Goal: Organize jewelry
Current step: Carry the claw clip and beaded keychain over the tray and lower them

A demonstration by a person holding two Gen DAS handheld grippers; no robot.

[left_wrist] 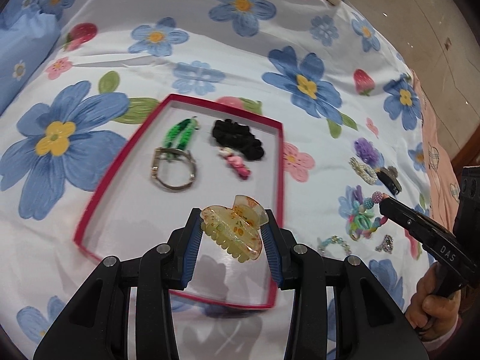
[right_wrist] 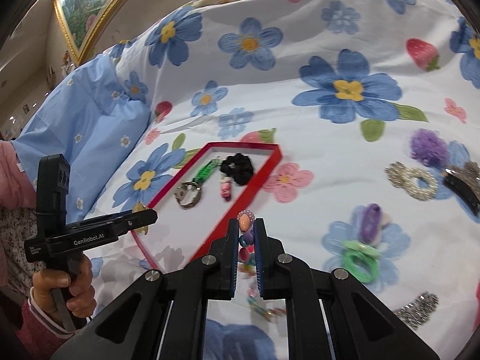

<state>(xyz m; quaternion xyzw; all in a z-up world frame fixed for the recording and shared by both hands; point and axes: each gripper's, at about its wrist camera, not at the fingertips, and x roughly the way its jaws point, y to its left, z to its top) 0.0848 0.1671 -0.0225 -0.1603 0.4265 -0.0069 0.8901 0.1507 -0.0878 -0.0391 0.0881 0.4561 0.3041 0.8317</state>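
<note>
Yellow hair clip (left_wrist: 232, 229) sits clamped in the left claw (left_wrist: 231, 241) above the red tray (left_wrist: 280, 162). The right claw (right_wrist: 246, 241) pinches a beaded bracelet (right_wrist: 246, 225).

You've got a translucent yellow claw clip (left_wrist: 235, 230) with orange flecks, a red-rimmed tray (left_wrist: 105, 186) with a white floor, a black scrunchie (left_wrist: 237, 138), a green braided strap (left_wrist: 180, 135), and a white bedsheet (left_wrist: 210, 60) printed with blue flowers and strawberries.
</note>
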